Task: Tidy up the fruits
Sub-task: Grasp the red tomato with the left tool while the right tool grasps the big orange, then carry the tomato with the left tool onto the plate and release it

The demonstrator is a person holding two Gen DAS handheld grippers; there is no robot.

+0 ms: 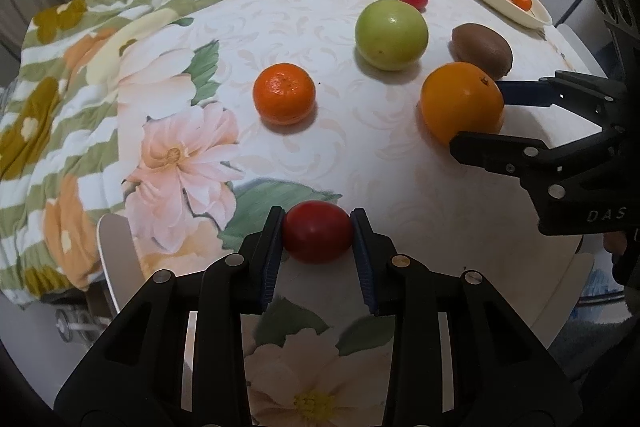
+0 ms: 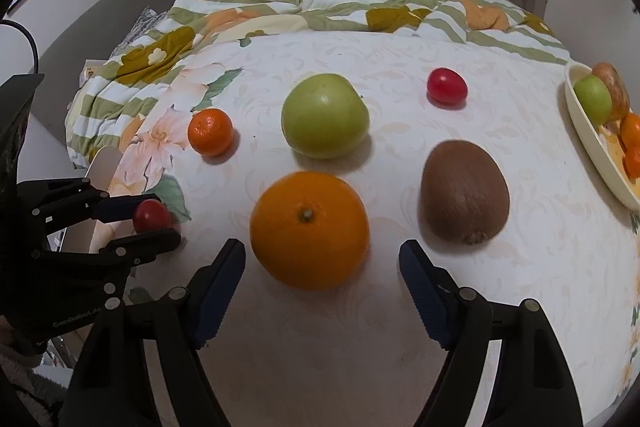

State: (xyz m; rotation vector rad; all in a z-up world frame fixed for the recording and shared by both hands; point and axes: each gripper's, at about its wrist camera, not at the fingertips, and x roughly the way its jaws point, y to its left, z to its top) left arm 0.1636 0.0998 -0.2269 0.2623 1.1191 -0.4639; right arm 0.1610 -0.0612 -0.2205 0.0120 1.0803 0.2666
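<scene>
Left tool [image 1: 317,233] clamped on red cherry tomato [image 1: 317,231], bottom centre of frame, over floral tabletop [image 1: 304,27]. Right tool [image 2: 322,263] spread wide, straddling large orange [image 2: 309,230] at centre. Green apple [image 2: 325,115], kiwi [image 2: 466,191], mandarin [image 2: 210,131] nearby; cream dish [image 2: 600,151] of fruit, right edge.

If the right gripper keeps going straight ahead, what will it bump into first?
Most likely the big orange. It sits just ahead of the open right gripper, between its two fingers, so the fingers would pass either side of it. The green apple lies farther along the same line, though depth is hard to judge.
</scene>
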